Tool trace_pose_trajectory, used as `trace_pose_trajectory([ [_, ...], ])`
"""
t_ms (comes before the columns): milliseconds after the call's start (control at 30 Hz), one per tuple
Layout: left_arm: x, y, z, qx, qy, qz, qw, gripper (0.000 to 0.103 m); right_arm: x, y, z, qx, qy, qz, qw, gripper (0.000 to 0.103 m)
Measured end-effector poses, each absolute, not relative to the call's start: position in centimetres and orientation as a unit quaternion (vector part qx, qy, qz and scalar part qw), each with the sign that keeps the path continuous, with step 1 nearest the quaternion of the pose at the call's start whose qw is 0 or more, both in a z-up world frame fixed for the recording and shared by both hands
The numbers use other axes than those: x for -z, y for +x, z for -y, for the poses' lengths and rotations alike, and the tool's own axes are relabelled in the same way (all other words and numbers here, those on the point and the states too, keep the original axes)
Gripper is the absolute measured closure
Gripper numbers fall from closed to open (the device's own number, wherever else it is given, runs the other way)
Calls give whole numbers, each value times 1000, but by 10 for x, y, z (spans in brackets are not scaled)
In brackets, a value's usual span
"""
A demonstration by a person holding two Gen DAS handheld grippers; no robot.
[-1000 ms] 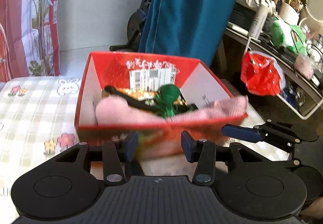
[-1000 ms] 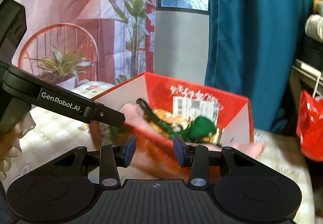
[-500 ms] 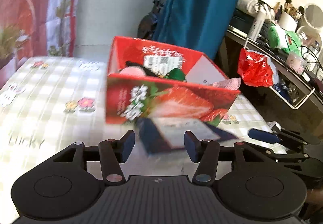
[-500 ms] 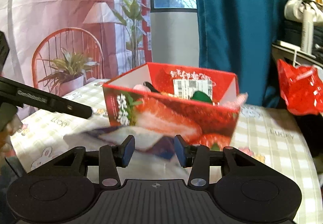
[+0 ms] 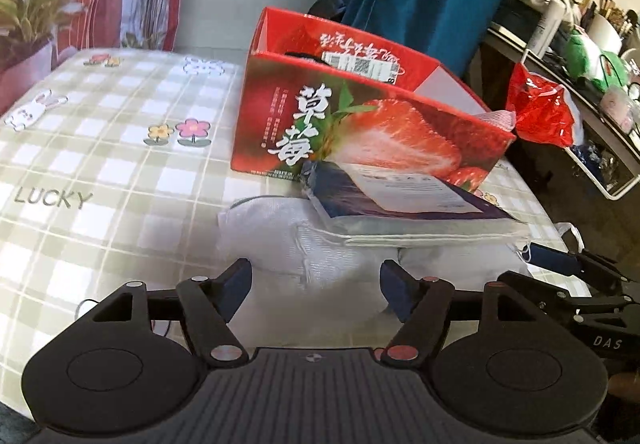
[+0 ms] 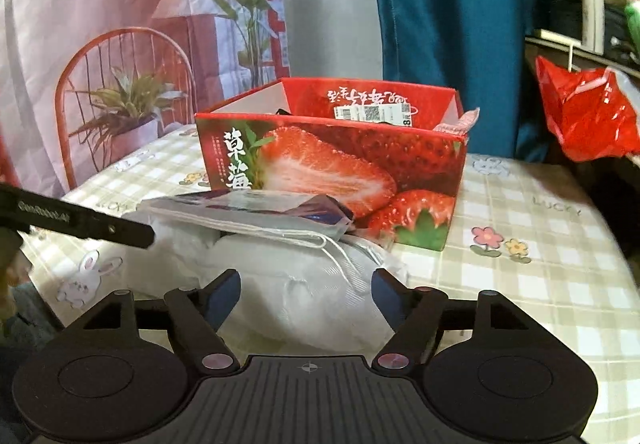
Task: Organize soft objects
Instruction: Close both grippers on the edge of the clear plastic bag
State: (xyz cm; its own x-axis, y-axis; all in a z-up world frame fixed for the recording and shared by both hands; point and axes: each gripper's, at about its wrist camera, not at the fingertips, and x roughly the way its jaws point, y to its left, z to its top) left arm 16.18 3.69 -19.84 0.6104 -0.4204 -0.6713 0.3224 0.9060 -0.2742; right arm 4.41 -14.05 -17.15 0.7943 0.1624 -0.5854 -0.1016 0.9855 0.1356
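Note:
A red strawberry-print box stands open on the checked tablecloth; a pink soft item pokes over its right rim, and the box also shows in the right wrist view. In front of it lies a white soft bundle with a flat pack of face masks on top; both also show in the right wrist view, bundle and pack. My left gripper is open and empty, just before the bundle. My right gripper is open and empty, also at the bundle.
A red plastic bag hangs off a cluttered shelf to the right. A blue curtain hangs behind the box. A printed backdrop with a chair and plants stands at the left. The table edge falls away at the right.
Both grippers have pulled back and down from over the box to table level. The white bundle and mask pack have come into view just in front of the open fingers.

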Motion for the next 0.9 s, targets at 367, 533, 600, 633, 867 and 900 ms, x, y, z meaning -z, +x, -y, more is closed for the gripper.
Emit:
trace_pose_trajectory([
  [367,228,181,-27,207,-85,-405,887,22,197,86,136,-69,79,-338,935,20],
  [533,238,179,-28,222,-101,-406,881,21,204,81,135,-60,74,-341,935,16],
  [600,240,177,-27,226,-99,-404,881,22,206,77,136,-50,71,-340,937,11],
  [633,240,175,-27,228,-97,-403,881,22,206,74,138,-45,70,-339,937,9],
  [867,235,163,-22,257,-78,-394,879,50,207,65,148,-33,85,-335,938,9],
  [900,235,162,-21,260,-75,-395,878,51,207,64,149,-33,87,-334,938,9],
])
